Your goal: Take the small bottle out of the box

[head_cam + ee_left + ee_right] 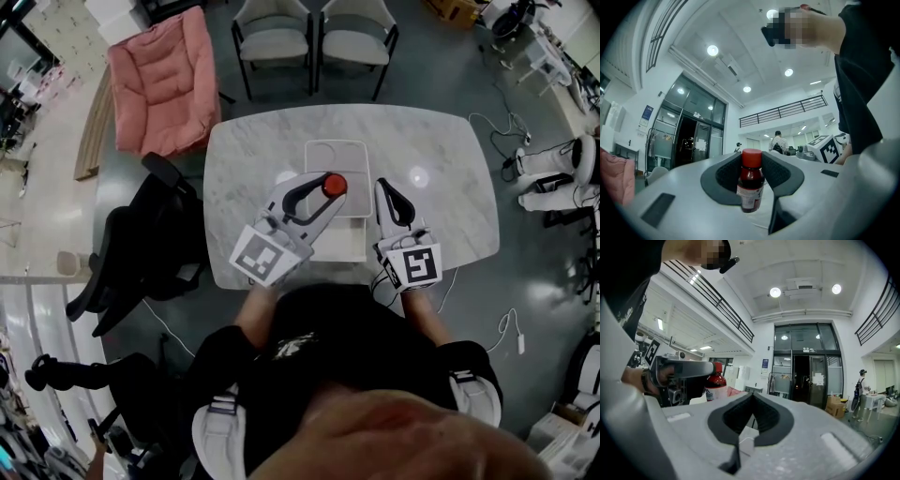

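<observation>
A small dark bottle with a red cap (335, 185) is held upright above the white box (349, 157), which lies on the marble table (244, 169). My left gripper (323, 188) is shut on it. In the left gripper view the bottle (751, 180) stands between the dark pads of the left gripper (752, 161), clear of any surface. My right gripper (383, 188) rests just right of the box, shut with nothing in it. In the right gripper view the tips of the right gripper (752, 395) meet, and the bottle (715, 382) shows at the left, in the other gripper.
A pink cushioned seat (159, 80) and two grey chairs (314, 37) stand beyond the table. A black office chair (141, 246) is close to its left edge. Cables and equipment (553, 173) lie on the floor to the right.
</observation>
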A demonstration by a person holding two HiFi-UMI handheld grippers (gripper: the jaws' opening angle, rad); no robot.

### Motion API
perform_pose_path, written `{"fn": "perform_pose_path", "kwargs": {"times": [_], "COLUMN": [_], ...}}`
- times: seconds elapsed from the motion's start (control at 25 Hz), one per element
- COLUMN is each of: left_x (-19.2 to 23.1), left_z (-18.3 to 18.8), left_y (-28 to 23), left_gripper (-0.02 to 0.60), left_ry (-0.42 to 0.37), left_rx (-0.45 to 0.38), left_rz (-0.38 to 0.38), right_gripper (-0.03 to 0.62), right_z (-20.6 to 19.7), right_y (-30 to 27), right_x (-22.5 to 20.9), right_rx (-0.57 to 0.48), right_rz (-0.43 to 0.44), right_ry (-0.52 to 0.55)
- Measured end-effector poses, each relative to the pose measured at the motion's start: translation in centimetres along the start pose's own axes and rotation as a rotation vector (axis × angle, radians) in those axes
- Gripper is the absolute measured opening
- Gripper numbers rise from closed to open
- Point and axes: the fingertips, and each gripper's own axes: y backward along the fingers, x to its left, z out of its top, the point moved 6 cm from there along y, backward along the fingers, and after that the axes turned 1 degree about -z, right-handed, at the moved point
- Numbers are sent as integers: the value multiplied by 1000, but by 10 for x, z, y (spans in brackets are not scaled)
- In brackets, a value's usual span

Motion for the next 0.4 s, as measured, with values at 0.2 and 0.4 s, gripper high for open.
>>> {"fn": "perform_pose_path", "kwargs": {"times": [0.2, 0.4], "left_x": [-4, -4], "left_z": [-3, -6], "left_y": [-3, -7], "left_gripper": [143, 143], "left_ry": [-3, 6], "left_rx": [10, 14], "left_rz": [-11, -9], "right_gripper": [-6, -6], "right_z": [-4, -7], "right_y": [3, 2], "right_x": [0, -3], "right_rx": [8, 17], "right_rz": [-6, -7], "right_ry": [-8, -2]}}
